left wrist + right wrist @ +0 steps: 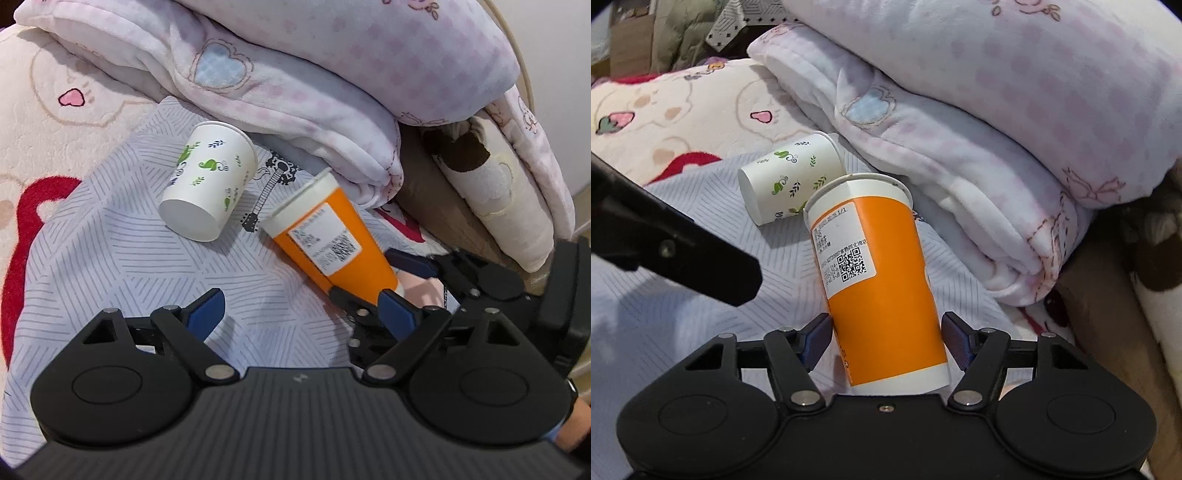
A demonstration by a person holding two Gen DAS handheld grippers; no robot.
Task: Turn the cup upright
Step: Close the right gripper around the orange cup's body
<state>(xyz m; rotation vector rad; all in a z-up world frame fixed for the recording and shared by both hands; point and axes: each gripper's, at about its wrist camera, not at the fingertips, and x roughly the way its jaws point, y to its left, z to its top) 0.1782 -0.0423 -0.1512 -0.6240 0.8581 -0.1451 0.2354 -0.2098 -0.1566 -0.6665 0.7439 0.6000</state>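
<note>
An orange paper cup (882, 280) with a white label lies tilted on its side on the grey patterned cloth (129, 266), its mouth pointing away from me. My right gripper (884, 339) is shut on the orange cup near its base, one blue pad on each side. The cup also shows in the left wrist view (332, 236) with the right gripper (373, 291) at its base. A white cup with green leaves (208, 181) lies on its side to the left, also in the right wrist view (790, 177). My left gripper (299, 310) is open and empty, hovering above the cloth.
A folded pink-and-white blanket (295, 74) is piled just behind the cups, also in the right wrist view (997, 129). A cream plush blanket with red shapes (44, 147) lies to the left. A brown-and-cream cushion (498, 192) sits at the right.
</note>
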